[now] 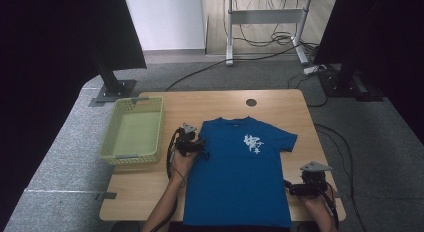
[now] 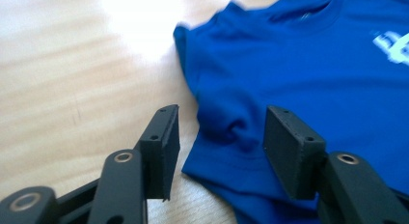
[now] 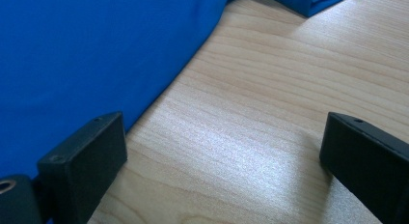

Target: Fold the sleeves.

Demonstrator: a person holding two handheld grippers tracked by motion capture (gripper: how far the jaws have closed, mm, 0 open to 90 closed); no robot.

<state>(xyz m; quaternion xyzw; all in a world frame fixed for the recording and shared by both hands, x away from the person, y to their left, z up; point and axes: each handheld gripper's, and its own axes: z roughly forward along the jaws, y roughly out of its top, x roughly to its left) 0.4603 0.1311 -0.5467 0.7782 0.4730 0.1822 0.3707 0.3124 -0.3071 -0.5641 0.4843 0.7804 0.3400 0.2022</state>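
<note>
— seeing my left gripper (image 2: 219, 151) with fingers apart around the folded sleeve of the blue t-shirt (image 1: 240, 172), flat mid-counter (image 1: 150, 192).
— my right gripper (image 3: 222, 171), fingers wide, straddles its right edge over bare wood.

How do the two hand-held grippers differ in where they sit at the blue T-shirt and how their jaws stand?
The left hand-held gripper sits at the blue T-shirt near its left sleeve, with bunched sleeve fabric between its jaws. The right hand-held gripper sits lower down, at the shirt's right side edge, its jaws over bare table with no cloth between them. The left jaws stand narrower; the right stand wide apart. Both point at the shirt's edges.
</note>
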